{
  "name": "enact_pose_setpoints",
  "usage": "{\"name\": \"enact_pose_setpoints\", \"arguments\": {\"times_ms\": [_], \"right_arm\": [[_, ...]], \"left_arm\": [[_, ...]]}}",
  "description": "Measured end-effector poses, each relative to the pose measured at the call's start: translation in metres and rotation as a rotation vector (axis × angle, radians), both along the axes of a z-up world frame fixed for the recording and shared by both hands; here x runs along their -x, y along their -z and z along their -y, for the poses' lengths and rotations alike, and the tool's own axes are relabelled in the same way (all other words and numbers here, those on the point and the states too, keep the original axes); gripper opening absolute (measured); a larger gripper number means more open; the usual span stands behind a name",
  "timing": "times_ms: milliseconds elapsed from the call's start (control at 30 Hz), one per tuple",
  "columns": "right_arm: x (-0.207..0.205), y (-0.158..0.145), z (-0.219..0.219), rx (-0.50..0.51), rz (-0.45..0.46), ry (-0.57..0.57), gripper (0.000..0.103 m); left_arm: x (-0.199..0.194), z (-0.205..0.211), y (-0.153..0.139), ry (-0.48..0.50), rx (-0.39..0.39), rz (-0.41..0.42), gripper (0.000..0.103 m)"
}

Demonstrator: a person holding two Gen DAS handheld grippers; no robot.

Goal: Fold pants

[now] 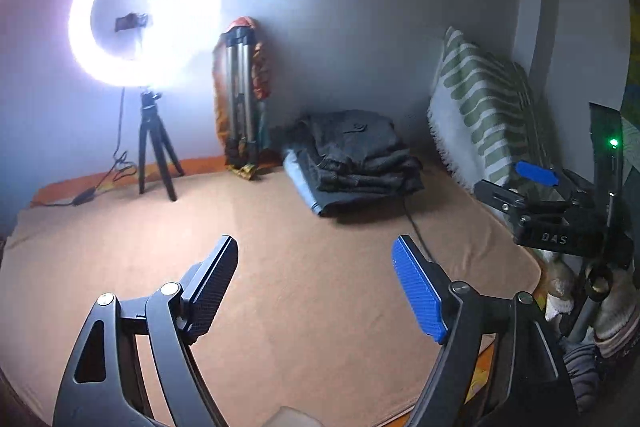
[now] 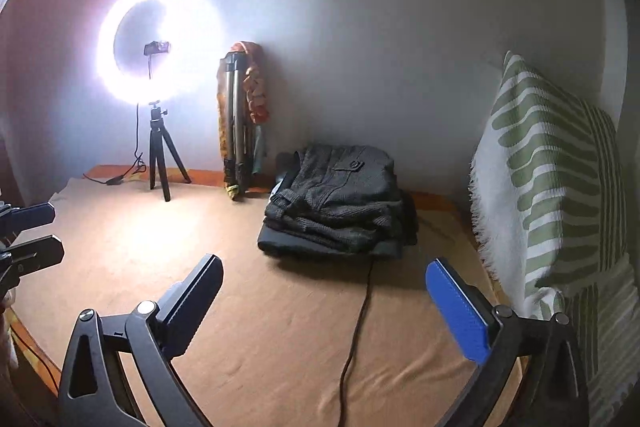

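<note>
Both hand-held grippers, left [image 1: 316, 259] and right [image 2: 326, 279], gape empty; folded pants [image 2: 336, 203] partly hide a darker garment beneath.

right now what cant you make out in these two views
- Folded pants: how many lie in the pile; the top dark pair hides those below, both views.
- Ring light: the device at its centre is washed out by glare.
- Black cable: its far end runs under the pile; the near end is cut off by the bottom edge, right wrist view.
- Right gripper: partly cut off at the left wrist view's right side.
</note>
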State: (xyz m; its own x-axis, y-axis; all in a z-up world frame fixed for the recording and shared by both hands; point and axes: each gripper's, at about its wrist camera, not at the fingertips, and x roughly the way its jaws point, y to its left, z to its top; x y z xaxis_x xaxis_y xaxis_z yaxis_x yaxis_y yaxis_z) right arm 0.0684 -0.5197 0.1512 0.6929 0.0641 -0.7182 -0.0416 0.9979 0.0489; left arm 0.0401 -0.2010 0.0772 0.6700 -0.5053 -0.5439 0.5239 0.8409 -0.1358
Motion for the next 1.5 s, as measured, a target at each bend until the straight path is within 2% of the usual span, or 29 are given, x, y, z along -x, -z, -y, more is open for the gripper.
{"name": "enact_pose_setpoints", "arguments": {"times_ms": [100,200,433,767,1000,1500], "right_arm": [[0.005,0.002,-0.005,-0.021,0.001,0.007,0.103],[0.011,0.004,-0.01,-0.034,0.007,0.024,0.103],[0.018,0.011,-0.022,-0.048,0.015,0.038,0.103],[0.017,0.022,-0.031,-0.056,0.026,0.038,0.103],[0.015,0.027,-0.042,-0.022,0.027,0.01,0.103],[0.018,0.029,-0.039,-0.033,0.019,0.03,0.103]], "left_arm": [[-0.002,-0.006,0.004,-0.029,-0.009,-0.005,0.08],[-0.004,-0.008,0.008,-0.06,-0.054,0.007,0.08],[-0.007,-0.009,0.021,-0.077,-0.07,-0.011,0.081],[-0.01,-0.014,0.03,-0.083,-0.087,-0.016,0.082],[-0.013,-0.017,0.036,-0.089,-0.09,-0.033,0.083],[-0.003,-0.012,0.033,-0.065,-0.09,-0.013,0.083]]}}
